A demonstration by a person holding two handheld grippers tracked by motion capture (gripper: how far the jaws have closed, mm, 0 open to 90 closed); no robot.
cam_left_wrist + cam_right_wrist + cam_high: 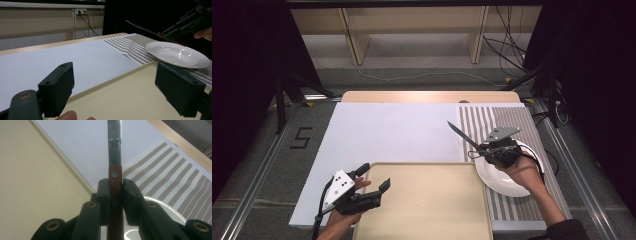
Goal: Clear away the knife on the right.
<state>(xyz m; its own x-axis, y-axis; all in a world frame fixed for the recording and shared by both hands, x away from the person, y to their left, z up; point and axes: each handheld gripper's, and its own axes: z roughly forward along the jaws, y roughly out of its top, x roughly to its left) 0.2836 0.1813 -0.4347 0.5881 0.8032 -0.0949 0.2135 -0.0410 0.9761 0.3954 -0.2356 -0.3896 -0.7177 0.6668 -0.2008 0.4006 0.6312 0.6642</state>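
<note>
Your right gripper (482,148) is clamped on the knife (460,134) by its brown handle (115,195); the blade projects straight out past the jaws, above the white plate's (507,186) edge and the striped mat (484,122). Your left gripper (374,181) holds its jaws wide apart, empty, over the beige tray's (427,200) left edge.

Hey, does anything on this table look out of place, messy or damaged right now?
Nothing is spilled or broken. The one oddity: the knife is off the table, clamped by its brown handle in the right gripper above the white plate. The beige tray and striped mat lie flat.
</note>
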